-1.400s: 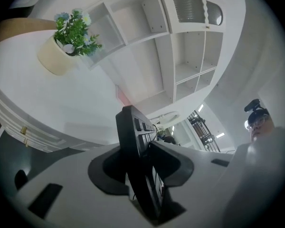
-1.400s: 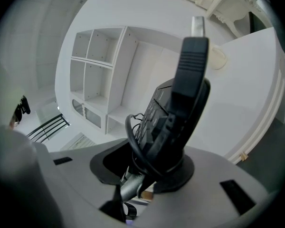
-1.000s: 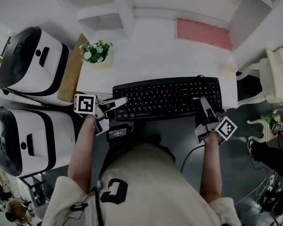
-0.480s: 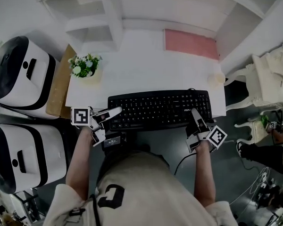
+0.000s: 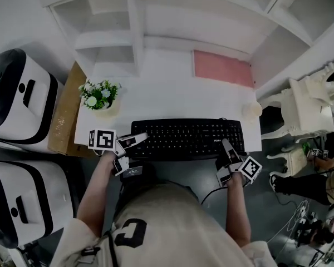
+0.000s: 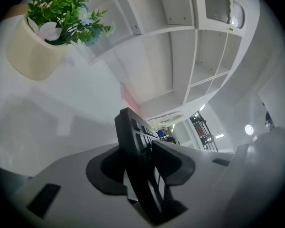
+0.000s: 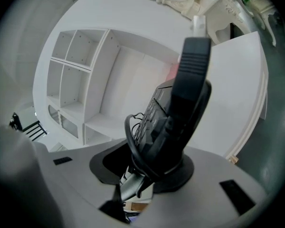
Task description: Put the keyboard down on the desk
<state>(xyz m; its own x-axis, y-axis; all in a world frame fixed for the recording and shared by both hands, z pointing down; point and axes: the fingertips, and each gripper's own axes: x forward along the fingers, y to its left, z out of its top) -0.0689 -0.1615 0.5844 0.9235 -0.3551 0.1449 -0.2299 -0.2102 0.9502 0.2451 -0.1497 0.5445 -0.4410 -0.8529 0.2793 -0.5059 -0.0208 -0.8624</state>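
The black keyboard (image 5: 186, 139) lies crosswise over the front edge of the white desk (image 5: 167, 99). My left gripper (image 5: 131, 143) holds its left end and my right gripper (image 5: 228, 152) its right end. In the left gripper view the keyboard's end (image 6: 128, 132) stands edge-on between the jaws of the left gripper (image 6: 142, 151). These jaws have just been opening a little, and their pads are still against the keyboard. In the right gripper view the right gripper (image 7: 166, 127) clamps the other end of the keyboard (image 7: 192, 75), and its cable (image 7: 131, 148) loops across the jaws.
A potted plant (image 5: 100, 95) stands at the desk's left, a pink pad (image 5: 222, 69) at the back right and a small white cup (image 5: 251, 110) at the right edge. White shelves rise behind. Two white machines (image 5: 16, 93) and a white chair (image 5: 306, 107) flank the desk.
Both grippers and the keyboard have moved away from the person and further over the desk, closer to the plant. Both ends stay between the jaws.
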